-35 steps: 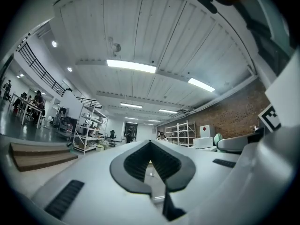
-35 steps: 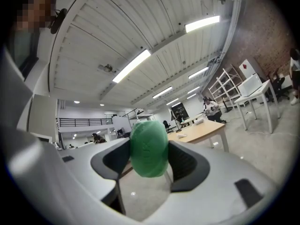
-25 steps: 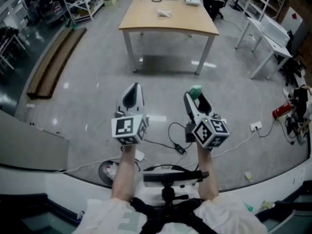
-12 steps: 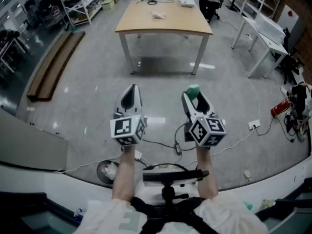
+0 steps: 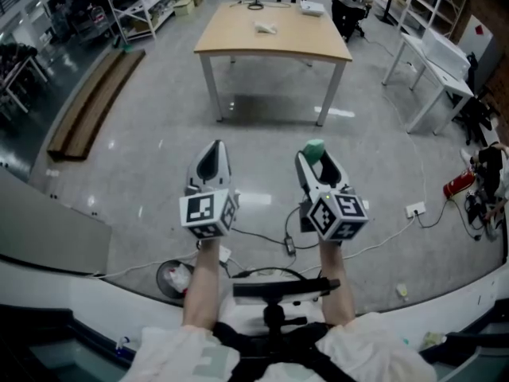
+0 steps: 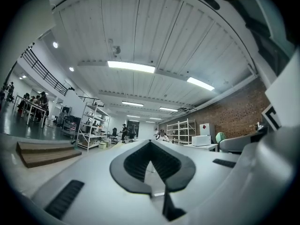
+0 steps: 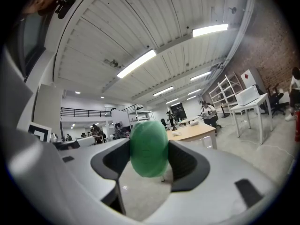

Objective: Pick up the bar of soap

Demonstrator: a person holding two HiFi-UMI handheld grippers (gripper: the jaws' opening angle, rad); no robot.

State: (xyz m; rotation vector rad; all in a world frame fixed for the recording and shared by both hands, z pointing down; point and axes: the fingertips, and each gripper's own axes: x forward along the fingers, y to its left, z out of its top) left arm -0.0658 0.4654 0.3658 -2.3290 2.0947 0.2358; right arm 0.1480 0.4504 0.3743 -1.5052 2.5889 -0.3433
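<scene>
- My right tongs (image 5: pixel 316 154) are pinching the green bar of soap (image 5: pixel 316 147) at their tips.
- In the right gripper view the soap sits between the two dark pads (image 7: pixel 188 165). It touches both, and its top pokes up above them.
- My left tongs (image 5: pixel 213 151) are pressed together with nothing in them.
- Both tongs hang in the air over the floor (image 5: pixel 143 142). They are well apart from the wooden worktop (image 5: pixel 238 37), on the side of it nearest me.
- So the soap is not on the worktop. It is up in the air on my side of it.
- I think the pick-up is done, or as good as done.
- Next I think I only need a firm, steady squeeze. The soap looks smooth and round, so it could slip out if I shake or let go a little.
- A small white thing (image 5: pixel 265 27) lies on the worktop. I cannot tell what it is.
</scene>
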